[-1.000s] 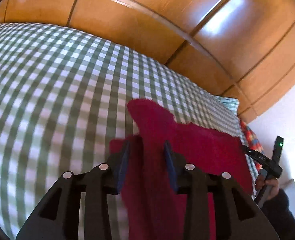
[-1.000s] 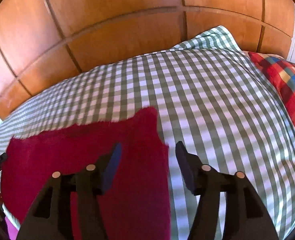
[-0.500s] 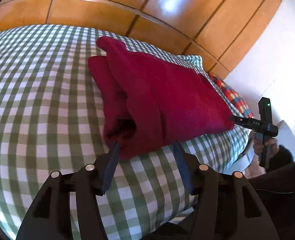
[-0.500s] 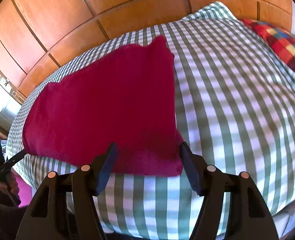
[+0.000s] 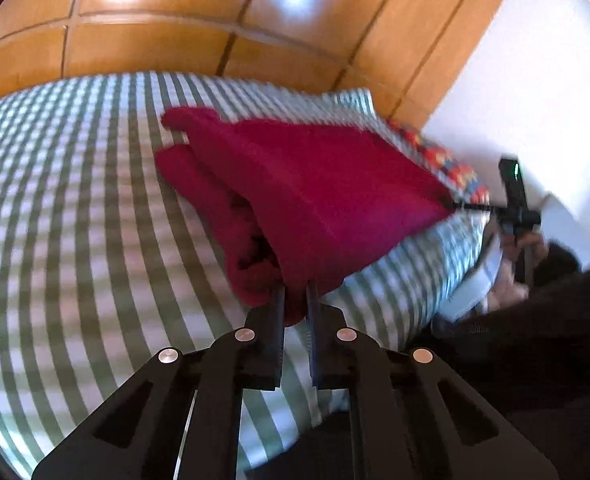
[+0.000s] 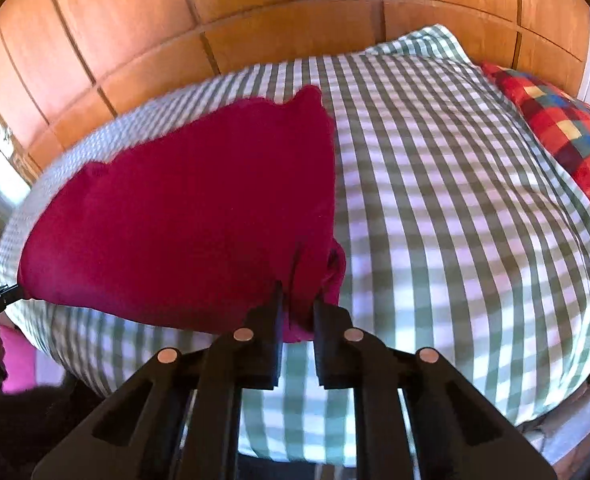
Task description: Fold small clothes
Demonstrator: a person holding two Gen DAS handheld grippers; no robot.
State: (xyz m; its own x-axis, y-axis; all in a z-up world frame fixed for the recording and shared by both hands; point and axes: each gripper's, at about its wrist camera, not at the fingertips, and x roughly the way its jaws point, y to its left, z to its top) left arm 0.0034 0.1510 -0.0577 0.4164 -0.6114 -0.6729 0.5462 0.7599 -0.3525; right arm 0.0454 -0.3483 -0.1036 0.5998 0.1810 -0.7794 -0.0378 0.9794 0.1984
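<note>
A dark red garment (image 5: pixel 307 200) lies folded on the green-and-white checked bed cover (image 5: pixel 75 220). My left gripper (image 5: pixel 295 300) is shut on its near left corner, and the fabric bunches between the fingers. In the right wrist view the same red garment (image 6: pixel 199 216) spreads to the left, and my right gripper (image 6: pixel 297 304) is shut on its near right corner. The right gripper also shows in the left wrist view (image 5: pixel 513 204), at the garment's far corner.
A wooden panelled wall (image 6: pixel 255 12) stands behind the bed. A red multicoloured checked pillow (image 6: pixel 555 132) lies at the right end. The bed's near edge drops off just below both grippers. A pink item (image 6: pixel 17 360) sits low at the left.
Both grippers went from open to shut on the garment's near corners. Before that they pulled back from over the garment to the bed's near edge.
</note>
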